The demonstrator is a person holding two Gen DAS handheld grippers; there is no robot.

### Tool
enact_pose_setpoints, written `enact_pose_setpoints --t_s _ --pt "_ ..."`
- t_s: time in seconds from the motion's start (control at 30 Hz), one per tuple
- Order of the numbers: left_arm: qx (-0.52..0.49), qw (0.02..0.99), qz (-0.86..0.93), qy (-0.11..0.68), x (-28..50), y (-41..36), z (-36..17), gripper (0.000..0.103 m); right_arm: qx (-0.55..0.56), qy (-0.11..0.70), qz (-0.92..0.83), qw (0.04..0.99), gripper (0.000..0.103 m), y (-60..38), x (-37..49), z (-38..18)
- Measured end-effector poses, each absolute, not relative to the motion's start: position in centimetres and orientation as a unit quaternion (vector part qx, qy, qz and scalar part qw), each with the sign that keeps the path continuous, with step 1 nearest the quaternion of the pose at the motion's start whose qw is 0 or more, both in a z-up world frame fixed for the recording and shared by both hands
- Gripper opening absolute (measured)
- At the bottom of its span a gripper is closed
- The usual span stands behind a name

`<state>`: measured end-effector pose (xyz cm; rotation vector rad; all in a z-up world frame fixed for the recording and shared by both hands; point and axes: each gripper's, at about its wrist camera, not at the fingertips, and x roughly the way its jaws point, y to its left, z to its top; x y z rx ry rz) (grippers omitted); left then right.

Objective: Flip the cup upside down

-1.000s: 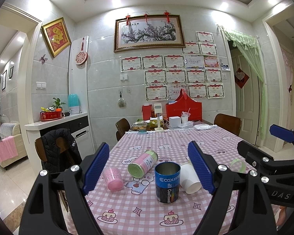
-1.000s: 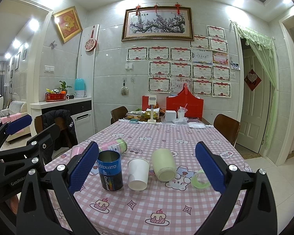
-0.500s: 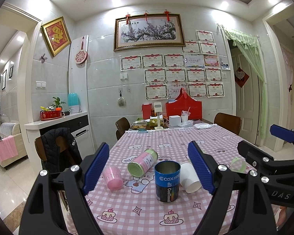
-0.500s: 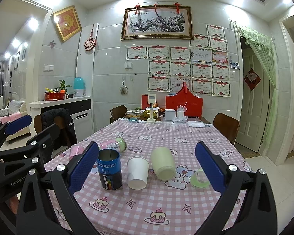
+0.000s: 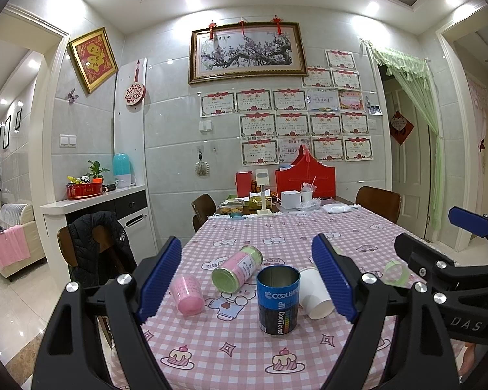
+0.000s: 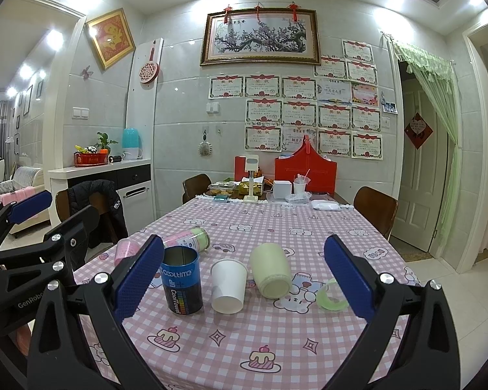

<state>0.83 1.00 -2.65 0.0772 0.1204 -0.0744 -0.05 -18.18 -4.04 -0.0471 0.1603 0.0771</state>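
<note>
A white paper cup (image 6: 228, 286) stands upright, mouth up, on the pink checked tablecloth (image 6: 276, 341); in the left wrist view it (image 5: 314, 294) is partly hidden behind my finger. A blue tin can (image 6: 181, 281) (image 5: 278, 299) stands upright just left of it. A pale green cup (image 6: 270, 269) lies on its side to the right. A pink cup (image 5: 186, 294) (image 6: 126, 249) lies on its side at the left. My left gripper (image 5: 247, 279) and right gripper (image 6: 244, 281) are both open, empty, and held above the near table edge.
A pink and green canister (image 5: 237, 273) lies on its side behind the can. A green tape ring (image 6: 332, 295) lies at the right. Boxes and a red bag (image 6: 304, 175) crowd the table's far end. Chairs (image 6: 374, 208) stand around the table.
Both views shift very slightly; the objects on the table have not moved and both grippers stay open.
</note>
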Motion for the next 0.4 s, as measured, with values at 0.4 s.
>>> enact_pose_setpoints --t_s 0.4 --pt "0.041 0.996 -0.038 0.076 2.0 0.9 -3.8 0.081 -0.023 0.096 0.035 0.994 0.095 -17.9 1.1 -4.5"
